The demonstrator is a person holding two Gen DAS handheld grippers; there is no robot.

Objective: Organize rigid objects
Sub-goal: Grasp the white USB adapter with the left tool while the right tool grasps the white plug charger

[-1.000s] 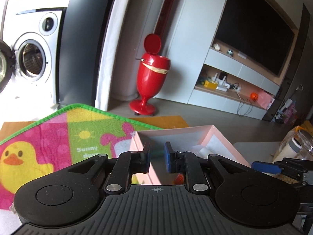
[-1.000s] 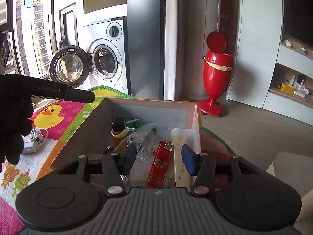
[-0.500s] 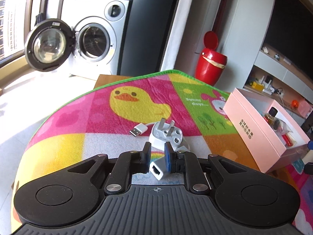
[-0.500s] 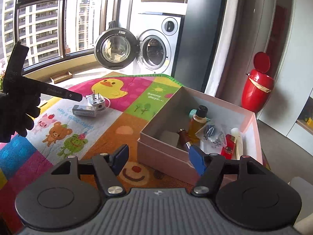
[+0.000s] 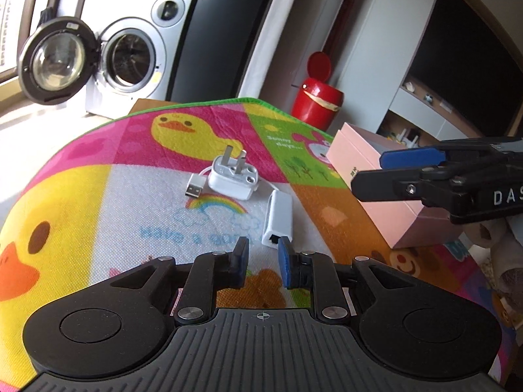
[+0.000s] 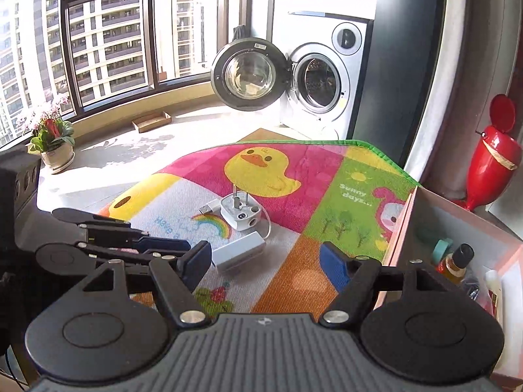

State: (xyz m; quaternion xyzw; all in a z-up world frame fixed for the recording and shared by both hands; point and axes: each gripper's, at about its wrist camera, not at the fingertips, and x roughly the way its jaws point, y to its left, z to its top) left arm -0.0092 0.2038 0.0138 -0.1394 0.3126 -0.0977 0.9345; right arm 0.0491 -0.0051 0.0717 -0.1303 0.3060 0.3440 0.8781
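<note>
A white plug charger point(image 5: 232, 178) with a USB cable end point(image 5: 195, 189) and a white adapter block point(image 5: 277, 219) lie on the colourful play mat point(image 5: 130, 202). My left gripper point(image 5: 263, 263) hovers just short of the adapter, jaws slightly apart and empty. My right gripper point(image 6: 263, 261) is wide open and empty, near the adapter point(image 6: 238, 251) and charger point(image 6: 241, 213). The pink box point(image 5: 369, 176) stands to the right; in the right wrist view point(image 6: 457, 228) it holds a small bottle point(image 6: 456, 263) and other items.
An open-doored washing machine point(image 6: 313, 81) stands beyond the mat. A red bin point(image 6: 490, 163) is at the right by the wall. A potted flower point(image 6: 49, 137) sits by the window. The right gripper shows in the left wrist view point(image 5: 457, 176).
My left gripper pulled back from the adapter and opened a little. My right gripper swung left from the pink box toward the charger and adapter.
</note>
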